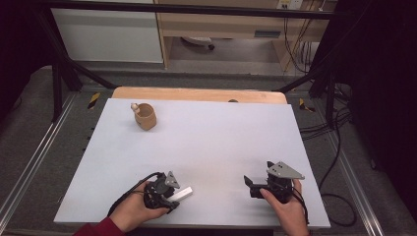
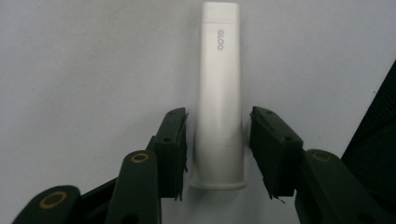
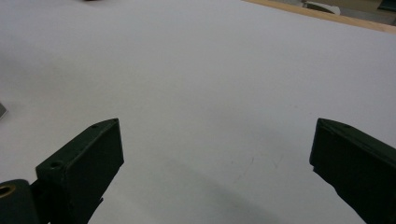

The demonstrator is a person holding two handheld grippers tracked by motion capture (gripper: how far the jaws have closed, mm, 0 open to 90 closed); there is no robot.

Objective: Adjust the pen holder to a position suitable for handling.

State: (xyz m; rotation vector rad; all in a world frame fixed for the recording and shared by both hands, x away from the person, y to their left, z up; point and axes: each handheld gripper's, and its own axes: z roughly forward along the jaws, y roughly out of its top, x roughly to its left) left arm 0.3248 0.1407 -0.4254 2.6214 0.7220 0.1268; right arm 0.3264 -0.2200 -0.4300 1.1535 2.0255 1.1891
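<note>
- A wooden cup (image 1: pixel 146 117) with a small round knob at its rim is seen at the far left of the white counter (image 1: pixel 211 142), well apart from both hands
- The left tool (image 1: pixel 169 195) is held near the counter's near edge, left of centre, by the person's left hand (image 1: pixel 134 210), a red sleeve showing at the wrist
- A white stick-shaped tube (image 2: pixel 219 98) marked "GLOO" is found lying flat on the counter between the 2 jaws of the left tool, its flared base toward the camera and its cap end pointing away
- In the left gripper view a narrow gap is left on each side of the tube, so the pads are not seen pressing on it; the jaws are partly closed around it
- The right tool (image 1: pixel 252 186) is held by the right hand (image 1: pixel 287 209) at the near right of the counter, a grey 3-cornered plate (image 1: pixel 284 170) on top
- In the right gripper view its 2 jaws are spread wide over bare counter, with nothing held between them
</note>
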